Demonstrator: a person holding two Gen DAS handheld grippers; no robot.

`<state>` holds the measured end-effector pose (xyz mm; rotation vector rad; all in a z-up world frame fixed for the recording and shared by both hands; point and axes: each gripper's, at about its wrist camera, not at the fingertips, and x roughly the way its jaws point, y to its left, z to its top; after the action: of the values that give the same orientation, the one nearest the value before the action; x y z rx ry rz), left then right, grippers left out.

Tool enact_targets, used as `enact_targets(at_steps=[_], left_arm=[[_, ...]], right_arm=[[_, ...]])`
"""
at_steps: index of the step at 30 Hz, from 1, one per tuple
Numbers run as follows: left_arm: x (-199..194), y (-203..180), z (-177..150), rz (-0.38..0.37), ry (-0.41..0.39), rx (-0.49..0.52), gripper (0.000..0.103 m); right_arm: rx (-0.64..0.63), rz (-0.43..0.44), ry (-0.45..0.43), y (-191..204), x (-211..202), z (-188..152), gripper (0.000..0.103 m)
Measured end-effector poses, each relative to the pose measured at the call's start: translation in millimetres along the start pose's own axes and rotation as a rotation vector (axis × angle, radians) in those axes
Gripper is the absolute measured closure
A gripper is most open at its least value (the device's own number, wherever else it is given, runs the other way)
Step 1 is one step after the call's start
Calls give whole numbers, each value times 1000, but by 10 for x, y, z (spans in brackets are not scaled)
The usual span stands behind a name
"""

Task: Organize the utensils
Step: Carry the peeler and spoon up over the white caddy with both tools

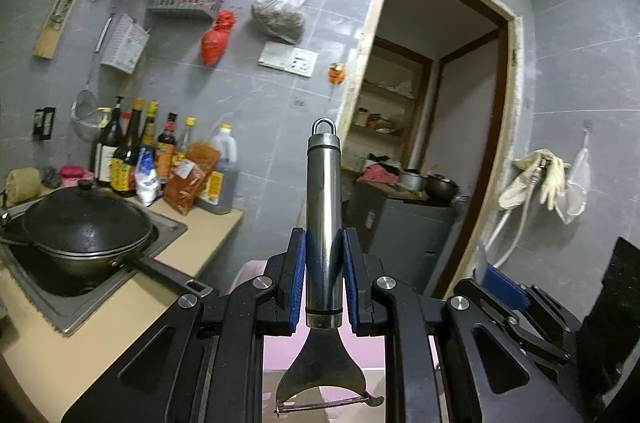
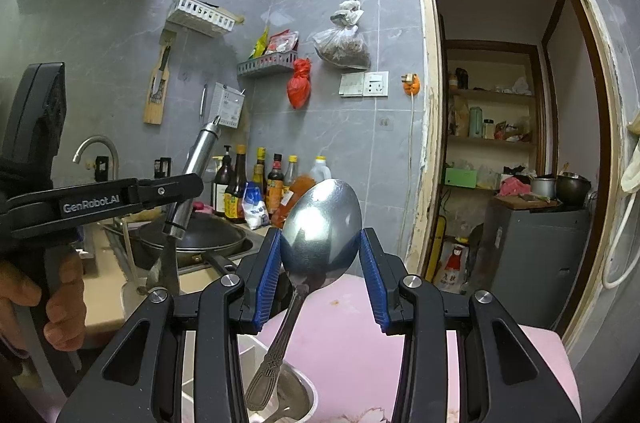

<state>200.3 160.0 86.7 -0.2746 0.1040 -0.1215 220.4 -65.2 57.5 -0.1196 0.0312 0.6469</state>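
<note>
Steel, stiff and slick: left gripper (image 1: 324,275) pinched the peeler (image 1: 324,223) mid-handle; right gripper (image 2: 320,275) clamped the spoon (image 2: 320,227) across its bowl, likely slippery.

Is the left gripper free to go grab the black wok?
Probably not right now: the left gripper has its fingers shut on the peeler, so it would need to put that down before reaching the wok.
</note>
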Motion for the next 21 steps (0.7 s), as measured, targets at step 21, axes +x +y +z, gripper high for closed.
enact_targets(at_steps=[21], left_arm=[[22,183,-199,-210,-6,152,88]], right_arm=[[-35,-19,13,194,73,-155,66]])
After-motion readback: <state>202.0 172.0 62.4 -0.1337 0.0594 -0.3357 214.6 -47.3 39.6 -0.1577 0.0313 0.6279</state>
